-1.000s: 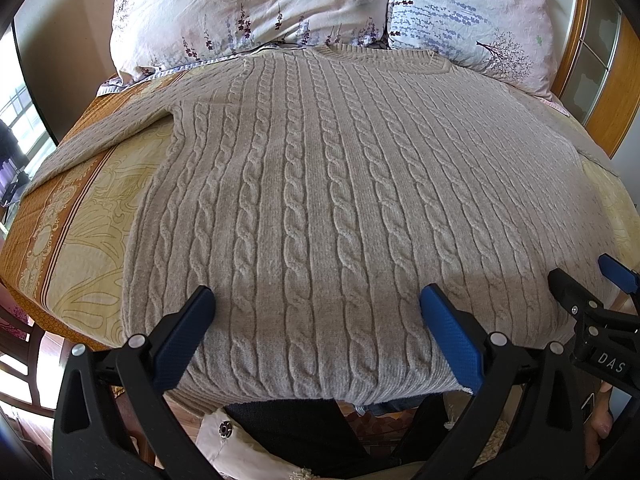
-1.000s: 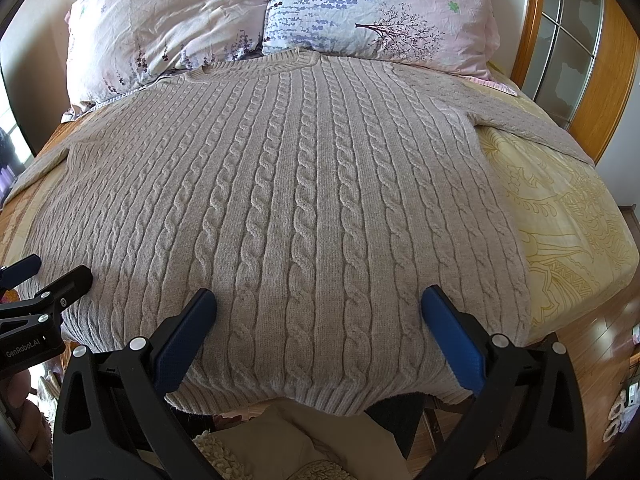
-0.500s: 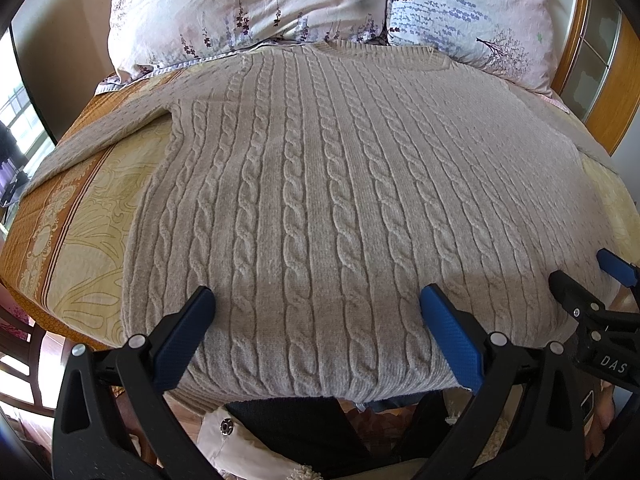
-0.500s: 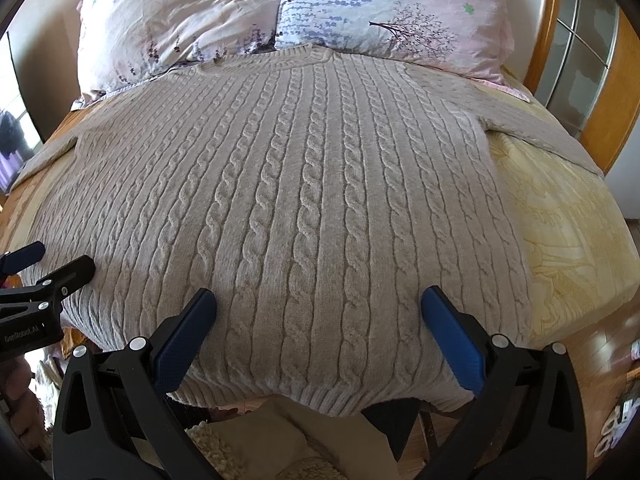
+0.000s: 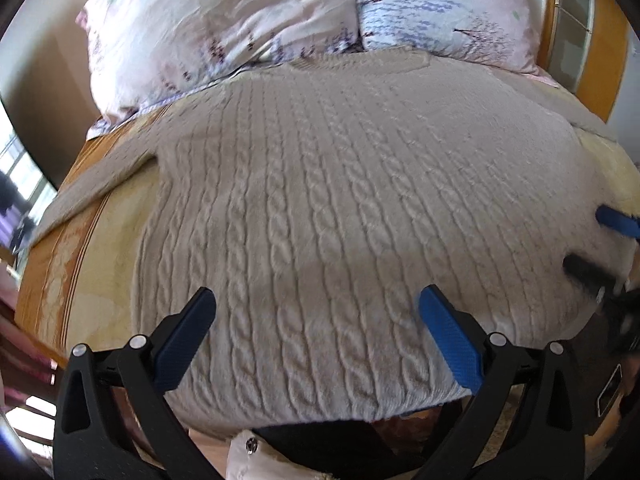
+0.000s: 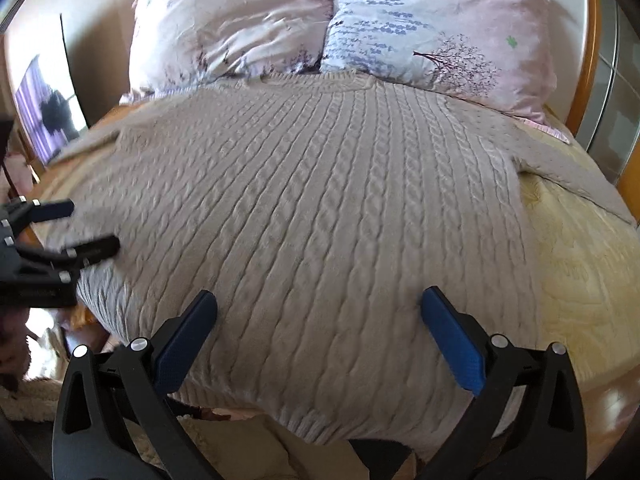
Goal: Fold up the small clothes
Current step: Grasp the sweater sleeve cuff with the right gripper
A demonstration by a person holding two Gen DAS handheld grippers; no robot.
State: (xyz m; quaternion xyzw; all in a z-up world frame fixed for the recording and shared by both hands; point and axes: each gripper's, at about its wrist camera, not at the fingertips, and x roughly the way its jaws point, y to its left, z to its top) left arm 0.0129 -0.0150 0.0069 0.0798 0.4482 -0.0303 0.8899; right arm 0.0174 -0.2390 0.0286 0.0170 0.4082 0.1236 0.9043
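The sweater [image 5: 340, 216] lies flat and face up on the bed [image 6: 576, 280], filling the middle of both frames, its collar at the top centre against the two pillows [image 5: 224, 28] and its hem hanging a little over the near edge at the bottom. One sleeve runs out toward the left edge of the left frame, the other toward the right edge of the right frame.

What worries me is the hem. It already drapes past the mattress edge, so a careless pinch could drag the whole sweater toward me and off the bed. The knit is thick and loose — I judge a claw could catch only the top layer and leave the back layer behind, which would make a lopsided fold. The two claws are also close together near the hem, so they could bump if both reach inward.

My left claw [image 5: 316, 320] hovers low over the lower middle of the sweater, fingers spread wide, holding nothing. My right claw [image 6: 320, 320] does the same over its own stretch of hem — spread wide, nothing in it. Each points forward up the sweater toward the pillows, roughly level, and each shows blurred at the outer edge of the other's frame.
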